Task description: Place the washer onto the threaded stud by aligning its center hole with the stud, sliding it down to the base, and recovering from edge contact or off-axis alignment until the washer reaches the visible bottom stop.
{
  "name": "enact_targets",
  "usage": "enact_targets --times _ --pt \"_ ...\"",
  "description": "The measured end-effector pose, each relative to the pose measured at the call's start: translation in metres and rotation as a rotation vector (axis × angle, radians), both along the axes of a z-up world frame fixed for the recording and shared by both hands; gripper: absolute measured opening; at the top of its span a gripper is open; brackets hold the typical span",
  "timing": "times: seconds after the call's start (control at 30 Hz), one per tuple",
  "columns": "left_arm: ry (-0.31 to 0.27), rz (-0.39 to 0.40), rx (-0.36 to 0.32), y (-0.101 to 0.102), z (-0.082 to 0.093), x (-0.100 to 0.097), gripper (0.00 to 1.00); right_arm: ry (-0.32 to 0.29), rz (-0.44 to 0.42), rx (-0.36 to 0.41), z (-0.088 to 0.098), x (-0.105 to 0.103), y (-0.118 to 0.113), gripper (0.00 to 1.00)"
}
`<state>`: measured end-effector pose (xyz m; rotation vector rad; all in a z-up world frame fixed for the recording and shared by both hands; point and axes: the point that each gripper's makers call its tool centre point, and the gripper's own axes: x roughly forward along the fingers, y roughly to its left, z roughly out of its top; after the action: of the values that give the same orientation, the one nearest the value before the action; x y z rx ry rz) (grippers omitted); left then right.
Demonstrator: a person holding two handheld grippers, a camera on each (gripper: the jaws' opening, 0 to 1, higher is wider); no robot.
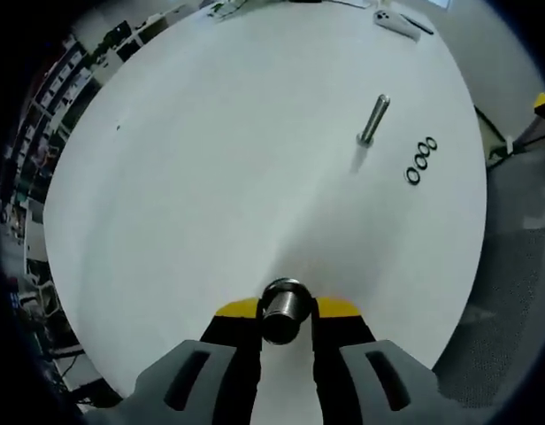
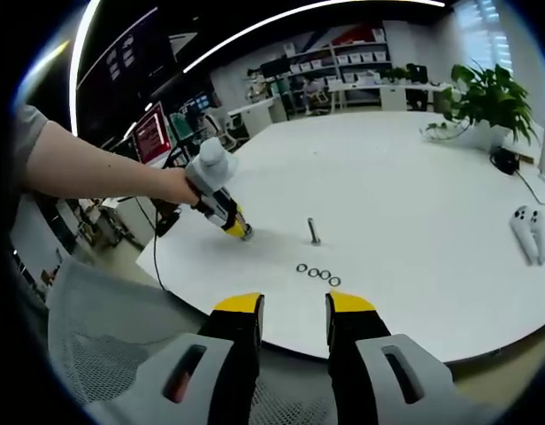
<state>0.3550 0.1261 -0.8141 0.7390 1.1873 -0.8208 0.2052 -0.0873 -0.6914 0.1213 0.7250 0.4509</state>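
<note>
Left gripper view: left hand-held gripper (image 1: 285,312) clamps a stud (image 1: 283,309) at the table (image 1: 211,177) edge, probably steadying it; washers (image 1: 421,160) lie beside an upright bolt (image 1: 372,121); right hand-held gripper (image 2: 294,312) is parted, empty.

Washers (image 1: 422,159) lie just beside stud (image 1: 373,120) on table (image 1: 211,177)

Four washers (image 2: 318,274) lie in one short row near the desk (image 2: 414,177) edge, and that's four small dark rings, counted one by one. One stud (image 2: 314,231) stands upright just beyond them. One more threaded metal piece (image 1: 283,310) sits clamped in the left gripper (image 1: 286,312). One potted plant (image 2: 489,97) stands at the far edge. Two grippers in play, counting the right gripper (image 2: 293,305).
</note>
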Motion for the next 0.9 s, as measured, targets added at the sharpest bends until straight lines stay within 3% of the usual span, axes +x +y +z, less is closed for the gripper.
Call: enact_targets --times 0.33,0.6,0.9 --pt "0.01 0.043 -0.027 0.001 -0.002 0.001 0.2 0.0 0.007 0.001 0.0 0.0 0.001 0.31" --pt "-0.022 0.077 -0.052 0.001 0.002 0.003 0.23 -0.003 0.012 0.005 0.0 0.0 0.002 0.31" --pt "-0.123 0.158 -0.133 0.007 0.033 -0.002 0.26 0.0 0.031 0.015 0.001 -0.001 0.006 0.31"
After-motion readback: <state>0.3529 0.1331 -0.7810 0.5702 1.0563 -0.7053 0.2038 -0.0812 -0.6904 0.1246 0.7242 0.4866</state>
